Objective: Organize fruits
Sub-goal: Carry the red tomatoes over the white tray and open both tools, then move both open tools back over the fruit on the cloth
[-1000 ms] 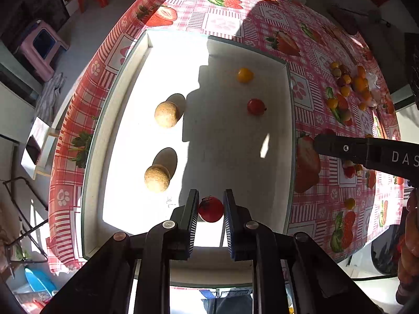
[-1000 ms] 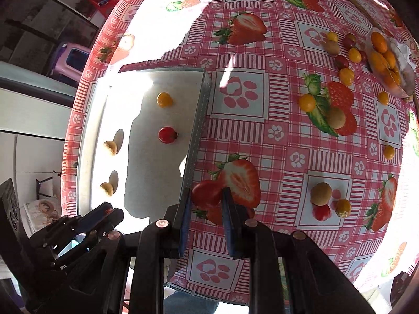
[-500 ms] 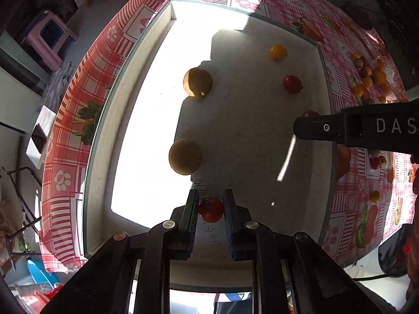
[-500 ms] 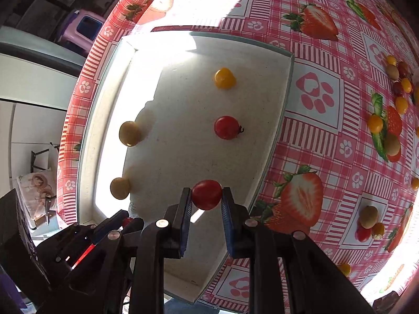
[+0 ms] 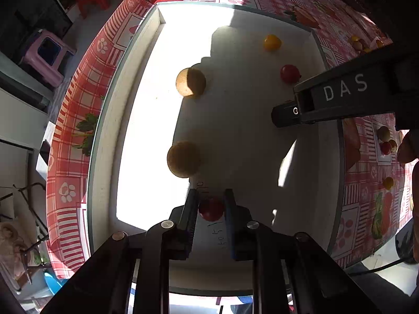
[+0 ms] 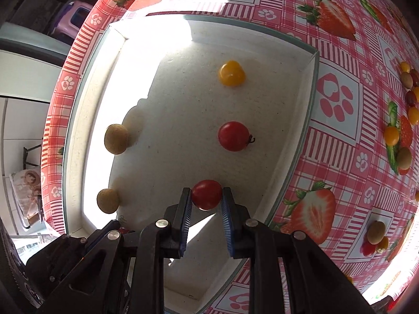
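Observation:
A white tray (image 5: 110, 136) lies on the strawberry tablecloth. My left gripper (image 5: 209, 204) is shut on a red cherry tomato (image 5: 211, 209) low over the tray's near end. My right gripper (image 6: 206, 198) is shut on another red cherry tomato (image 6: 207, 194) over the tray's near right part; its body shows in the left wrist view (image 5: 340, 96). In the tray lie a yellow tomato (image 6: 231, 73), a red tomato (image 6: 233, 136) and two tan round fruits (image 6: 116, 139) (image 6: 107, 200).
Several loose yellow, red and tan fruits (image 6: 398, 133) lie on the tablecloth (image 6: 337, 99) to the right of the tray. More sit at the near right (image 6: 375, 235). A pink stool (image 5: 48, 55) stands on the floor beyond the table's left edge.
Both grippers have come lower and further over the tray, each still holding its red tomato. The right gripper moved from the tablecloth to above the tray floor.

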Demonstrator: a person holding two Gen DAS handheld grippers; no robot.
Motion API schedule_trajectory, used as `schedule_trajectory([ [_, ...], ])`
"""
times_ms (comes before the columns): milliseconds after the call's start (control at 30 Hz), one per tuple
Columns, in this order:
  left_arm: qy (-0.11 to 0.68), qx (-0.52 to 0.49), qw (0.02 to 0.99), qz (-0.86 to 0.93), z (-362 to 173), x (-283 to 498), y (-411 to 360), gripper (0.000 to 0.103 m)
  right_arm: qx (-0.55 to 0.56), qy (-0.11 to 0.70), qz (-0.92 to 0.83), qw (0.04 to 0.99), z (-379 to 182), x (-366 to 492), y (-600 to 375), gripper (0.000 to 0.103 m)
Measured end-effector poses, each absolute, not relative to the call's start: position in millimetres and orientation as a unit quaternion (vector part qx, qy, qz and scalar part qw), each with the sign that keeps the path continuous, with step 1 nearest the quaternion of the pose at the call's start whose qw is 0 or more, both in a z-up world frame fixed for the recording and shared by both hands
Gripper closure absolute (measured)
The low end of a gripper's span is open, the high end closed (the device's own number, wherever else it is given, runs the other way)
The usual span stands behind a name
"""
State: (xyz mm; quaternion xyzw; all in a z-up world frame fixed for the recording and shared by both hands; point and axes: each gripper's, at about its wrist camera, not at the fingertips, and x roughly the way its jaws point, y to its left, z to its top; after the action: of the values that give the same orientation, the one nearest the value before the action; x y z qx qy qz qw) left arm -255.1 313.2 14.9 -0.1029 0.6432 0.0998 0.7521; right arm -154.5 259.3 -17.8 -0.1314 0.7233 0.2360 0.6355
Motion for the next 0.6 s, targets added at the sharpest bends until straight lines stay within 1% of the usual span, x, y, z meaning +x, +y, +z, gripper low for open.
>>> schedule_trajectory([
  [33,0.644,-0.102,0.752,0.100,15,-255,313,0.081,-0.127,0.725,0.239,0.633,-17,-156,260,0.071],
  [67,0.644,-0.100,0.752,0.101,15,-254,311,0.081,-0.122,0.727,0.245,0.630,-17,-156,259,0.062],
  [100,0.644,-0.099,0.752,0.101,15,-253,310,0.081,-0.119,0.728,0.250,0.628,-16,-155,260,0.056],
  [133,0.645,-0.096,0.751,0.100,15,-253,309,0.081,-0.122,0.727,0.249,0.628,-16,-155,264,0.040],
  [167,0.646,-0.094,0.751,0.100,15,-253,308,0.081,-0.120,0.725,0.252,0.630,-15,-154,264,0.036],
  [400,0.653,-0.076,0.748,0.095,16,-251,299,0.081,-0.085,0.716,0.258,0.643,5,-147,262,0.033],
  [433,0.653,-0.073,0.748,0.093,16,-250,298,0.075,-0.080,0.713,0.259,0.647,10,-145,260,0.032],
  [467,0.653,-0.072,0.748,0.093,16,-250,295,0.042,-0.076,0.709,0.259,0.651,15,-144,255,0.032],
  [500,0.646,-0.069,0.754,0.098,21,-248,289,0.025,-0.072,0.707,0.258,0.655,20,-143,252,0.032],
  [533,0.632,-0.065,0.766,0.102,26,-250,288,0.017,-0.068,0.704,0.257,0.658,25,-142,248,0.032],
  [600,0.628,-0.060,0.770,0.095,31,-249,286,0.017,-0.060,0.701,0.251,0.665,31,-136,235,0.031],
])
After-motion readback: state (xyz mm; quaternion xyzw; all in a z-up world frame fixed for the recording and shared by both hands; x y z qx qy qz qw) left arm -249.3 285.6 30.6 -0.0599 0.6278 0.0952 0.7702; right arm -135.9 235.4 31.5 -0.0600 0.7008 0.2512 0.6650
